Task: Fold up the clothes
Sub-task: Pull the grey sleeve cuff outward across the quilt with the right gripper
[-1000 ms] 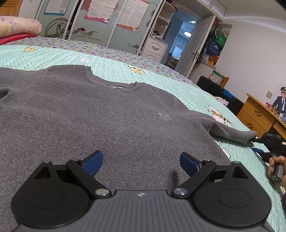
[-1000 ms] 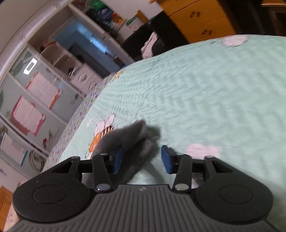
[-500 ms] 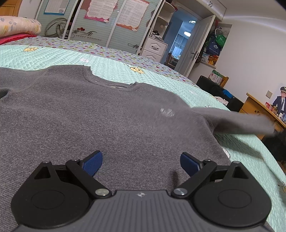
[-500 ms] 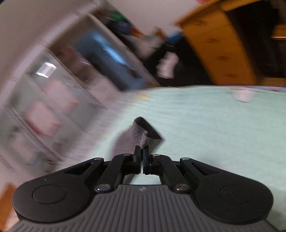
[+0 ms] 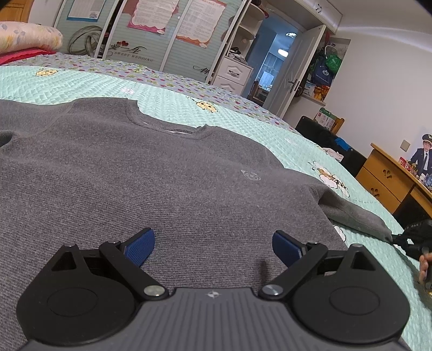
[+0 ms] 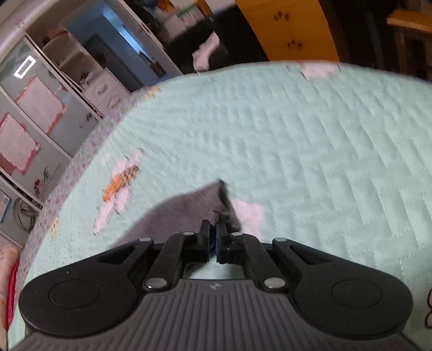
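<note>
Left wrist view: grey ribbed knit sweater lies flat, front up, across the mint-green quilted bedspread, neckline toward the far edge of the bed, small chest emblem showing. Left gripper hovers low over the hem area, jaws wide, blue pads well apart with nothing between them; looks parked there, probably waiting or ready to pin the body while the other side works. The sweater's grey sleeve runs out toward the right edge of the bed, where its cuff end meets the black right gripper, with part of a person's hand at the frame edge. Wardrobe with pink posters, open door and a wooden dresser sit beyond the bed. Right wrist view: right gripper is pinched fully narrow on the sleeve cuff, a bit of knit poking up between the pads, the rest of the sleeve trailing toward the left over the bedspread; cuff is held so the sleeve can be carried inward across the body, likely the first fold. Frame is slightly blurred. This view confirms the grip, which the left view shows only small and at its edge; the left view alone shows the whole sweater layout and the idle open gripper. Right view shows no sweater body at all.
</note>
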{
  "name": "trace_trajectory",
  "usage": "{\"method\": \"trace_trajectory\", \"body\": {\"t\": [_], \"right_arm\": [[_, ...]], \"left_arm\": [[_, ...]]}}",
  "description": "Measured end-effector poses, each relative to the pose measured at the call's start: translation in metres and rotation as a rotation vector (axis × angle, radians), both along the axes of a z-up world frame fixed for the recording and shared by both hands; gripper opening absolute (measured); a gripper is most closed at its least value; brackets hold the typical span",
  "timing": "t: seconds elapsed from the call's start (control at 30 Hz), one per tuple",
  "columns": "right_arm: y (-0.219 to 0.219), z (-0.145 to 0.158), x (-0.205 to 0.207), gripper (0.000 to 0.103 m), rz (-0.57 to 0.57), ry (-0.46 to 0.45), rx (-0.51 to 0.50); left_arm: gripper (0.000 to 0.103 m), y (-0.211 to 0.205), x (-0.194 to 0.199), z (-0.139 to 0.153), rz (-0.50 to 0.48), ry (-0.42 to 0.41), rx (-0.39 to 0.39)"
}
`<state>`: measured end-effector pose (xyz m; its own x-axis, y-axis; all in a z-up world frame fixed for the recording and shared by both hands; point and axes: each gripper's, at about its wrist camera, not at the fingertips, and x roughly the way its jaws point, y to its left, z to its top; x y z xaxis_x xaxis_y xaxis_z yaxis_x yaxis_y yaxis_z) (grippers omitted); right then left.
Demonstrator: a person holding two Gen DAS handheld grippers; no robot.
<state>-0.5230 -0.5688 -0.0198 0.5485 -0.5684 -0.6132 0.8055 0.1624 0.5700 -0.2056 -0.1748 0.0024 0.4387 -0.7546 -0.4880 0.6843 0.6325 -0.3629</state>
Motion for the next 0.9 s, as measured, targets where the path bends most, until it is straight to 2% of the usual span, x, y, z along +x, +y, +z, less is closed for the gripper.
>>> {"method": "trace_trajectory", "body": {"t": [0.07, 0.1, 0.13, 0.2, 0.23, 0.3, 0.33, 0.47, 0.5, 0.6, 0.67, 0.73, 0.77, 0.83, 0.9], "right_arm": [[0.003, -0.001, -0.012, 0.002, -0.028, -0.052, 0.014], [0.005, -0.001, -0.018, 0.011, -0.064, -0.087, 0.023], [0.006, -0.001, -0.024, 0.025, -0.100, -0.122, 0.032], [0.011, -0.001, -0.037, 0.038, -0.171, -0.192, 0.044], [0.009, -0.002, -0.040, 0.039, -0.173, -0.214, 0.055], [-0.001, -0.004, -0.032, 0.040, -0.129, -0.201, 0.067], [-0.007, -0.004, -0.028, 0.044, -0.107, -0.194, 0.073], [-0.033, -0.002, -0.010, 0.048, -0.005, -0.141, 0.065], [-0.039, -0.001, -0.005, 0.053, 0.020, -0.129, 0.064], [-0.045, 0.000, -0.002, 0.054, 0.101, -0.139, 0.067], [-0.046, 0.002, 0.005, 0.047, 0.182, -0.110, 0.047], [-0.047, 0.004, 0.014, 0.005, 0.223, -0.040, 0.035], [-0.047, 0.006, 0.022, 0.005, 0.241, -0.006, 0.031], [-0.042, 0.020, 0.035, 0.004, 0.271, 0.077, -0.057], [-0.034, 0.041, 0.043, 0.004, 0.283, 0.135, -0.203]], "left_arm": [[0.097, 0.000, 0.000, 0.000, 0.000, 0.002, -0.002], [0.097, 0.000, 0.001, 0.000, 0.000, 0.003, -0.004], [0.097, 0.000, 0.001, 0.000, 0.000, 0.003, -0.005], [0.097, 0.000, 0.000, 0.001, 0.000, 0.004, -0.006], [0.097, 0.001, 0.000, 0.001, -0.001, 0.004, -0.006], [0.097, 0.001, 0.000, 0.000, 0.000, 0.004, -0.006], [0.097, 0.000, 0.000, 0.000, 0.000, 0.004, -0.006], [0.097, 0.000, 0.001, 0.000, 0.000, 0.002, -0.004], [0.097, 0.000, 0.001, 0.000, 0.000, 0.002, -0.003], [0.097, 0.001, 0.000, 0.000, 0.000, 0.000, -0.001], [0.097, 0.001, 0.000, 0.000, 0.000, -0.001, 0.000], [0.097, 0.000, 0.000, 0.000, 0.000, -0.002, 0.002], [0.097, 0.000, 0.000, 0.000, 0.000, -0.003, 0.004], [0.097, 0.000, 0.000, 0.000, 0.000, -0.004, 0.006], [0.097, -0.001, 0.000, 0.000, 0.000, -0.006, 0.008]]}}
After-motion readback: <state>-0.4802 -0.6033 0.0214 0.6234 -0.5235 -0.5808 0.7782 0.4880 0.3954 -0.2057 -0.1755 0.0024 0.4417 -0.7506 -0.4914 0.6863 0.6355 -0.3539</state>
